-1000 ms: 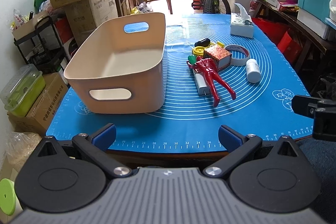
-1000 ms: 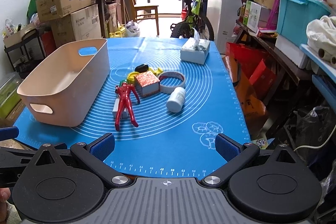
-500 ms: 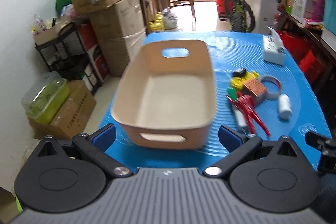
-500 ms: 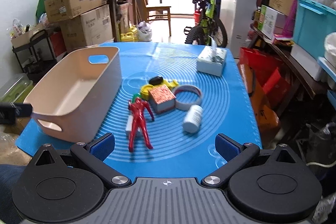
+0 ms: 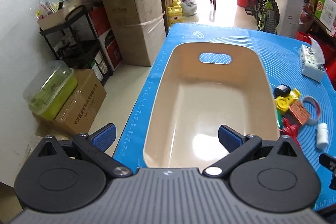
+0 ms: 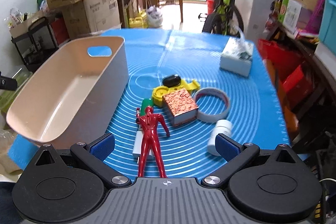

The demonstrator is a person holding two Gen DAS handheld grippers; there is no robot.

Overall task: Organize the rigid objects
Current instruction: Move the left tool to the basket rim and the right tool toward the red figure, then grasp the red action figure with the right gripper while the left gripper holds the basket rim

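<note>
Currently both tools are hovering over the near edge of the table (image 6: 262, 68), jaws spread wide, gripping nothing. The right tool (image 6: 164, 145) is sitting directly over the red figure (image 6: 150, 131), which is lying flat between its fingers with legs nearest and head pointing away; its long axis is running along the tool's forward line, so closing across the torso looks feasible. The left tool (image 5: 167, 138) is hanging over the near left rim of the beige bin (image 5: 210, 110), which is holding nothing. The right hand is judged clearly nearer the figure. Just beyond it are lying a white bottle (image 6: 219, 134), an orange-topped box (image 6: 180, 106), a tape roll (image 6: 211, 105) and yellow parts (image 6: 168, 91); the bin is standing to their left.
</note>
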